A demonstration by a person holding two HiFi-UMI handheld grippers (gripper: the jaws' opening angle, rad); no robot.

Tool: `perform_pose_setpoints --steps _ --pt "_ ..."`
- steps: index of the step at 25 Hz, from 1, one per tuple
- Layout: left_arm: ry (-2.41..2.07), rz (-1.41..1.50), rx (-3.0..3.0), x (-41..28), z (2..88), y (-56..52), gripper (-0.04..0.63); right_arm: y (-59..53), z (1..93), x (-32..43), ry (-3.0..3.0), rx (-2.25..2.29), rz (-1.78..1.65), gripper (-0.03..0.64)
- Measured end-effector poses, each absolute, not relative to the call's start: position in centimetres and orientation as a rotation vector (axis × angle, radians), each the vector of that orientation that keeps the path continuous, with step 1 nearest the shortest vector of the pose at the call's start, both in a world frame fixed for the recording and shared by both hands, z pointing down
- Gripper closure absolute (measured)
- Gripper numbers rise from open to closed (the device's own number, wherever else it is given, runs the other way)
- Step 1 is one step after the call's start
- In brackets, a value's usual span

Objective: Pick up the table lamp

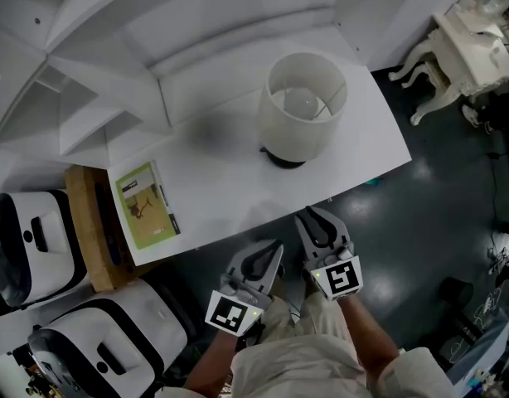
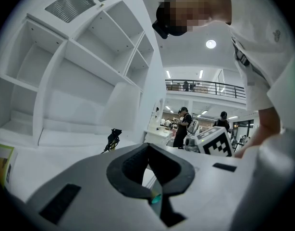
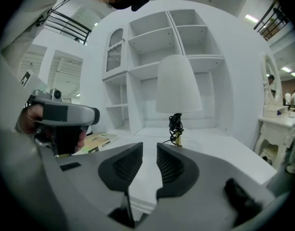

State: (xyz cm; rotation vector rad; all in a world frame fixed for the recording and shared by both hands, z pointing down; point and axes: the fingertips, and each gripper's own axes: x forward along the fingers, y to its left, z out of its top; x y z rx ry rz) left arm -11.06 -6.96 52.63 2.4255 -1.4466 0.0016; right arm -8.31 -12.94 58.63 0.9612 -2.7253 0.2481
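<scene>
No words or numbers can be read anywhere. The green booklet on the white desk carries print and a picture, but its lettering is too small to make out. The marker cubes show only black-and-white square patterns, no letters or digits.

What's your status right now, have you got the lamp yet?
Left gripper shut, empty. Right gripper fingers slightly apart, empty. Table lamp upright on the desk, untouched. Nothing in the way; booklet lies off left.
</scene>
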Motion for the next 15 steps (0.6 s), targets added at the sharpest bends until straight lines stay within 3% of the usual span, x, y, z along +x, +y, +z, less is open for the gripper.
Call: perform_pose_setpoints --steps 15 --pt "-1.429 0.051 2.384 -13.0 55.9 -7.8 0.584 -19.5 62.2 -9.9 -2.710 1.087 0.205 0.408"
